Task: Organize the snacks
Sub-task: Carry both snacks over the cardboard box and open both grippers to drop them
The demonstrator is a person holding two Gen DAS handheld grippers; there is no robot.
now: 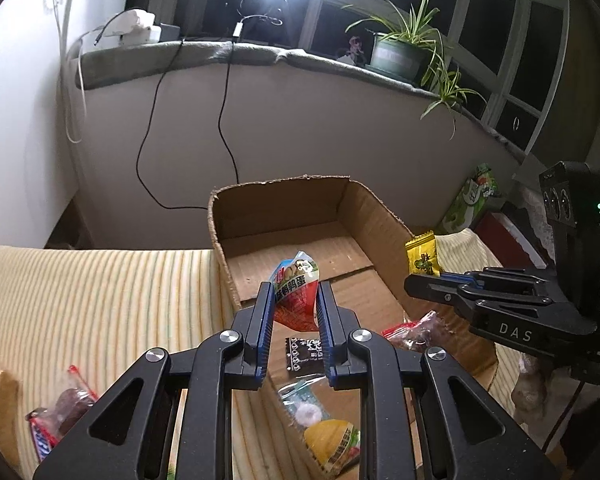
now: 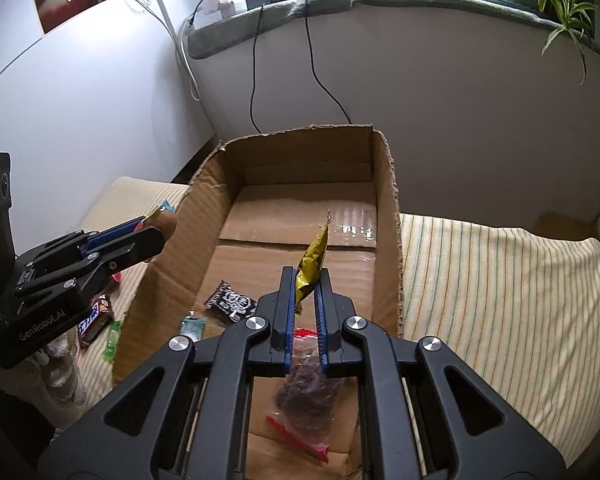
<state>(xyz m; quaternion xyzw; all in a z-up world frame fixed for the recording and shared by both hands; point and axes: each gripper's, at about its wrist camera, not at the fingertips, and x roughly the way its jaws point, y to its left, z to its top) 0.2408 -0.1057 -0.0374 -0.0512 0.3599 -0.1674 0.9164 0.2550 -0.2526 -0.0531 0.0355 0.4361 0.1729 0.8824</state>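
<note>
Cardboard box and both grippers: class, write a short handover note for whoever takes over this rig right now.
Left gripper: jaws shut on a red-and-white quail-egg snack packet, held over the open brown cardboard box.
Right gripper: jaws shut on a yellow crinkled snack packet, also over the box.
Done: a black-and-white candy wrapper and a clear bag of dark dried fruit with red edges lie in the box.
Left: drop both held packets; then collect the brown chocolate bar and other packets on the striped yellow cloth.
</note>
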